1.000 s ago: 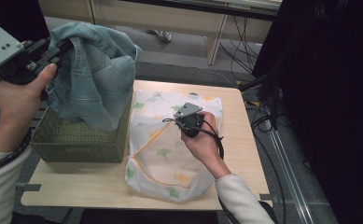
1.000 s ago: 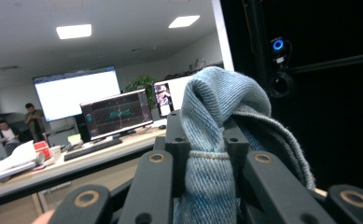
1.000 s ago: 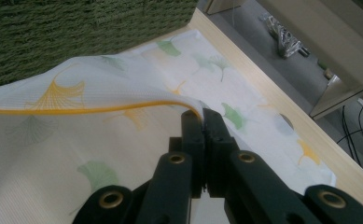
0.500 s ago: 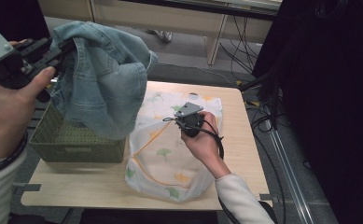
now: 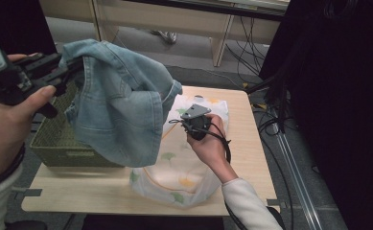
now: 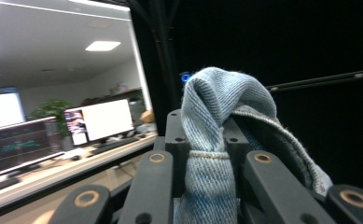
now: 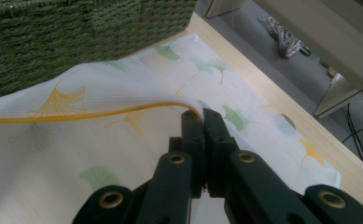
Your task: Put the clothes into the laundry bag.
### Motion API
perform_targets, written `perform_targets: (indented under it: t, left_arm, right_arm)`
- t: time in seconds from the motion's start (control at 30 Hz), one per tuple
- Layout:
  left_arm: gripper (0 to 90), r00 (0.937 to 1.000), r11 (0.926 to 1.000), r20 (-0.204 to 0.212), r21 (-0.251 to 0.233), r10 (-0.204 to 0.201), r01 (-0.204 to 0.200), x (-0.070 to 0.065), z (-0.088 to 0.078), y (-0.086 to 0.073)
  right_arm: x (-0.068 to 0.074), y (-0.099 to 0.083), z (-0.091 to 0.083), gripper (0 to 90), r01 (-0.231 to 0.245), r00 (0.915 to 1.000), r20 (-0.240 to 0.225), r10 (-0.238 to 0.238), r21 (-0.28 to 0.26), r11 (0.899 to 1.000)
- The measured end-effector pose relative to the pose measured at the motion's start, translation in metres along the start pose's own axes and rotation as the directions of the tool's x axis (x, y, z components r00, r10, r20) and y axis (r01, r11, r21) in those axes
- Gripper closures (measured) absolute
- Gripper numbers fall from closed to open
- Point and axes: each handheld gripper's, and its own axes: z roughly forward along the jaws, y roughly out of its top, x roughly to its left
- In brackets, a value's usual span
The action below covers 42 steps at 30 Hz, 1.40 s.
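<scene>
High view: left gripper point(image 5: 71, 67) clamps the denim garment point(image 5: 122, 110), which hangs in air over the green basket point(image 5: 54, 143); right gripper point(image 5: 181, 122) pinches the orange edge of the mesh bag point(image 5: 174, 177) on the table point(image 5: 244, 139)

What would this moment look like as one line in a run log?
left gripper: shut on jeans, lifted above basket | right gripper: shut on bag rim, mouth held open | next: probably jeans into bag

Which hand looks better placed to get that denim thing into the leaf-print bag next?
Left. The left gripper is shut on the denim garment, hanging beside the mesh bag. The right gripper pinches the bag's yellow rim.
</scene>
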Motion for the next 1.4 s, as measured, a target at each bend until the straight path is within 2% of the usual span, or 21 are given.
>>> perform_targets:
  t: [0.1,0.13,0.3,0.37,0.4,0.47,0.57,0.8,0.83,0.87,0.97,1.07,1.27,1.3,1.4]
  left_arm:
    - [77.7,0.9991,0.9999,0.041,0.008,-0.008,0.007,-0.007,-0.003,-0.001]
    - [77.7,0.9988,0.9999,0.048,0.008,-0.010,0.009,-0.008,-0.003,-0.002]
    - [77.7,0.9942,0.9999,0.106,0.005,-0.016,0.016,-0.019,-0.006,0.000]
    - [77.7,0.9919,0.9996,0.124,0.011,-0.026,0.025,-0.022,-0.006,-0.001]
    - [77.7,0.9916,0.9989,0.122,0.027,-0.042,0.039,-0.024,-0.006,-0.003]
    - [77.7,0.9886,0.9985,0.144,0.038,-0.044,0.038,-0.028,-0.004,-0.006]
    - [77.7,0.9849,0.9967,0.164,0.069,-0.055,0.044,-0.033,-0.001,-0.015]
    - [77.7,0.9753,0.9871,0.207,0.153,-0.078,0.047,-0.047,0.016,-0.041]
    - [77.6,0.9745,0.9856,0.209,0.162,-0.081,0.047,-0.048,0.018,-0.045]
    - [77.7,0.9738,0.9843,0.211,0.169,-0.085,0.049,-0.049,0.020,-0.047]
    - [77.6,0.9731,0.9811,0.213,0.188,-0.088,0.048,-0.052,0.025,-0.053]
    - [77.7,0.9737,0.9795,0.210,0.196,-0.089,0.048,-0.053,0.027,-0.056]
    - [77.7,0.9824,0.9792,0.171,0.199,-0.075,0.040,-0.047,0.021,-0.053]
    - [77.7,0.9837,0.9790,0.165,0.200,-0.072,0.038,-0.046,0.020,-0.053]
    - [77.7,0.9878,0.9759,0.144,0.216,-0.059,0.027,-0.042,0.016,-0.053]
  right_arm:
    - [0.000,0.000,0.000,89.9,-0.004,1.0000,-0.002,0.004,-0.002,1.000]
    - [0.001,0.000,0.000,89.9,-0.021,0.9998,0.000,0.021,0.003,1.000]
    - [0.000,0.000,0.000,89.9,-0.008,1.0000,-0.006,0.008,-0.004,1.000]
    - [0.001,0.000,-0.001,89.9,-0.028,0.9996,-0.005,0.028,-0.003,1.000]
    - [0.000,0.000,0.000,89.9,-0.014,0.9999,-0.008,0.014,-0.008,1.000]
    - [0.000,0.000,-0.001,89.9,-0.031,0.9995,-0.003,0.031,-0.008,0.999]
    - [-0.001,0.001,-0.001,89.9,-0.022,0.9997,-0.009,0.022,-0.013,1.000]
    - [-0.001,0.000,-0.001,89.9,-0.039,0.9992,-0.010,0.039,-0.013,0.999]
    - [-0.001,0.001,-0.001,89.9,-0.037,0.9993,-0.010,0.037,-0.012,0.999]
    - [0.000,0.000,-0.002,89.9,-0.057,0.9984,-0.006,0.057,-0.007,0.998]
    - [-0.002,0.000,-0.001,89.9,-0.038,0.9992,-0.010,0.038,-0.014,0.999]
    - [-0.002,-0.001,-0.001,89.9,-0.050,0.9987,-0.007,0.050,-0.011,0.999]
    - [-0.004,0.000,-0.002,89.9,-0.039,0.9992,-0.013,0.039,-0.015,0.999]
    - [-0.004,0.000,-0.002,89.8,-0.050,0.9987,-0.009,0.050,-0.017,0.999]
    - [-0.004,0.000,-0.003,89.9,-0.041,0.9991,-0.012,0.041,-0.018,0.999]
